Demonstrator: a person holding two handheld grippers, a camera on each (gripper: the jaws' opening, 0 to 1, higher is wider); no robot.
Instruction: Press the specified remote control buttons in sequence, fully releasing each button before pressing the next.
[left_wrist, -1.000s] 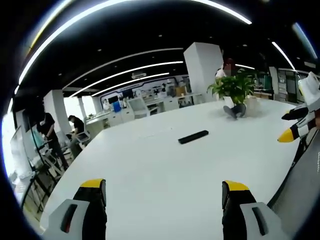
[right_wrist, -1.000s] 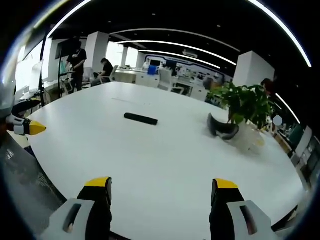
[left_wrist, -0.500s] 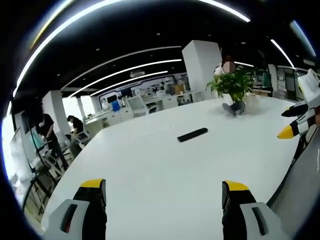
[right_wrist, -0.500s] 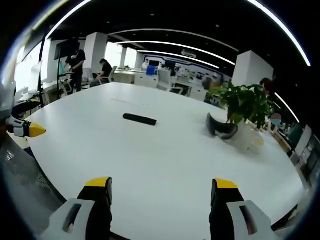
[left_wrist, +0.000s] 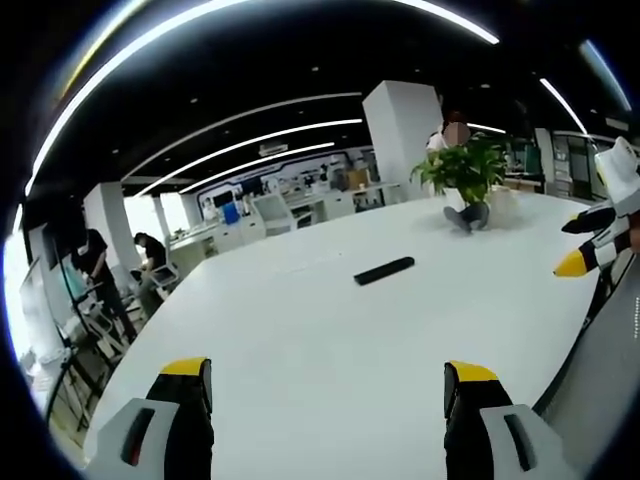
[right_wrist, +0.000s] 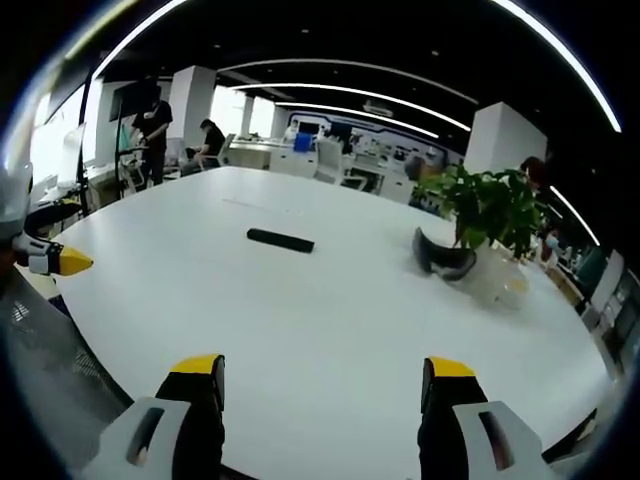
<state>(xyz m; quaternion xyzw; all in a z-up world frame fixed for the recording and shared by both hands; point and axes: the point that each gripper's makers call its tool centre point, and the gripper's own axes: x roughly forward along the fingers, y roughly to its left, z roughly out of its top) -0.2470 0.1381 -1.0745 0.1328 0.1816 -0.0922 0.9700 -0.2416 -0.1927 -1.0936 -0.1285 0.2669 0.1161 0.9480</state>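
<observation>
While both tools hung above the near edge of the table, neither had anything between its jaws. The left gripper (left_wrist: 328, 385), black with yellow tips, stood wide open over bare tabletop, and the right gripper (right_wrist: 320, 380) stood just as wide and as empty. Each also showed at the edge of the other's view, where its yellow tips looked drawn closer together, but the clear gap in each tool's own view carried more weight.

Beyond them spread the large white oval table (left_wrist: 300, 330), and well ahead on it lay the slim black bar-shaped remote control (left_wrist: 384, 271), flat and alone (right_wrist: 281, 239), well apart from both tools. Farther off stood a leafy green potted plant (right_wrist: 492, 212) with a dark curved object (right_wrist: 440, 254) at its foot.

The step in hand seemed to be the approach. To do it well, one tool would probably need its jaws brought together to form a blunt tip, come down straight on a single button, and lift fully clear before the next press; the other might steady the remote's end. Its buttons were too small to make out.
</observation>
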